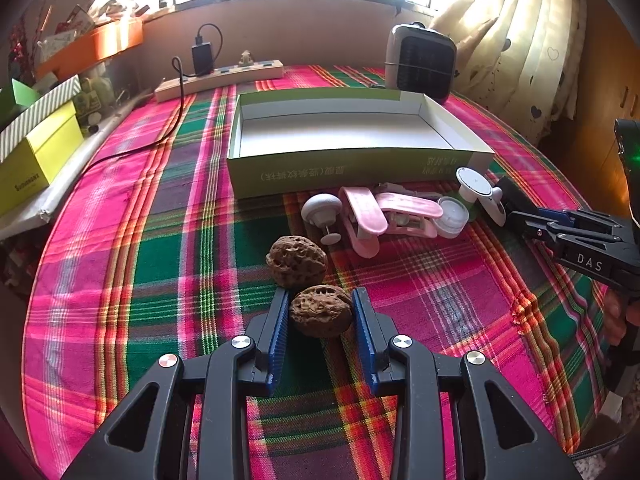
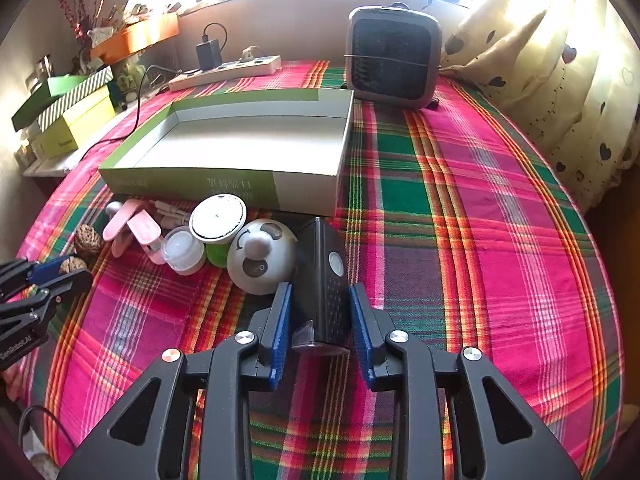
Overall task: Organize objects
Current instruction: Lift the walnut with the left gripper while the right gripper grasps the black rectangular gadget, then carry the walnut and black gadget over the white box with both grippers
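Note:
My left gripper (image 1: 321,304) is closed around a brown walnut (image 1: 321,315) on the plaid cloth; its pads touch both sides. A second walnut (image 1: 296,261) lies just beyond it. My right gripper (image 2: 320,300) straddles a black box-shaped device (image 2: 325,280), with small gaps at both pads. A white panda-faced dome (image 2: 262,258) lies left of the device. Pink clips (image 1: 384,216), a clear jar (image 1: 452,216) and a white round lid (image 2: 218,218) lie before the empty green-and-white box (image 1: 352,168), which also shows in the right wrist view (image 2: 224,184).
A small heater (image 2: 394,56) stands behind the box at the right. A power strip with a charger (image 1: 220,76) lies at the back left. Yellow and striped boxes (image 1: 36,148) sit off the table's left edge. Curtains (image 2: 560,80) hang at the right.

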`<act>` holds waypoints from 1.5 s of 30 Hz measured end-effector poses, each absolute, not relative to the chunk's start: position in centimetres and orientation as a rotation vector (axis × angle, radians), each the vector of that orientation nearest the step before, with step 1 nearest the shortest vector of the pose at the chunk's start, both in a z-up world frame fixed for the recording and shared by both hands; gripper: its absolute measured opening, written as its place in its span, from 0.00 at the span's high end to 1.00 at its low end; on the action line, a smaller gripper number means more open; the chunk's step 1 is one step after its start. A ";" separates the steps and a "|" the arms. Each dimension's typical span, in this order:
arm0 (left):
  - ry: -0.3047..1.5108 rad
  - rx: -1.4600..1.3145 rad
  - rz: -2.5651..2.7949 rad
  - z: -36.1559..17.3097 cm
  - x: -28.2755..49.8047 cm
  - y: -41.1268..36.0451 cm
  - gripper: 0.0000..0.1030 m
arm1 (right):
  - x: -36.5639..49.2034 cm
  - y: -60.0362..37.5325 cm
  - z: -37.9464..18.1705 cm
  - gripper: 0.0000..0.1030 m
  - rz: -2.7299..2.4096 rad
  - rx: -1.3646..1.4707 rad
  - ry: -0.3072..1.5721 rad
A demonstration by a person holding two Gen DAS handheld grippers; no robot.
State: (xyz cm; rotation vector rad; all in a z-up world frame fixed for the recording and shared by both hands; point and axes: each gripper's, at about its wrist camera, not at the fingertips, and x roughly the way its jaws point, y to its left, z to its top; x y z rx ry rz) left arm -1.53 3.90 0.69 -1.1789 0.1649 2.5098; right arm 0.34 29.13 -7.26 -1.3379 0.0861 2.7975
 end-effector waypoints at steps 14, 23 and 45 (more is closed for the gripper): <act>0.168 -1.166 2.484 0.9 -1.5 4.0 0.72 | 0.6 28.9 -6.7 0.71 2.824 -1.335 0.144; 0.171 -1.112 2.478 2.7 -1.4 3.9 0.72 | 0.8 28.7 -5.3 0.71 2.846 -1.293 0.149; 0.168 -1.082 2.424 5.9 -9.9 5.9 0.72 | -5.0 27.8 -2.4 0.71 2.878 -1.302 0.152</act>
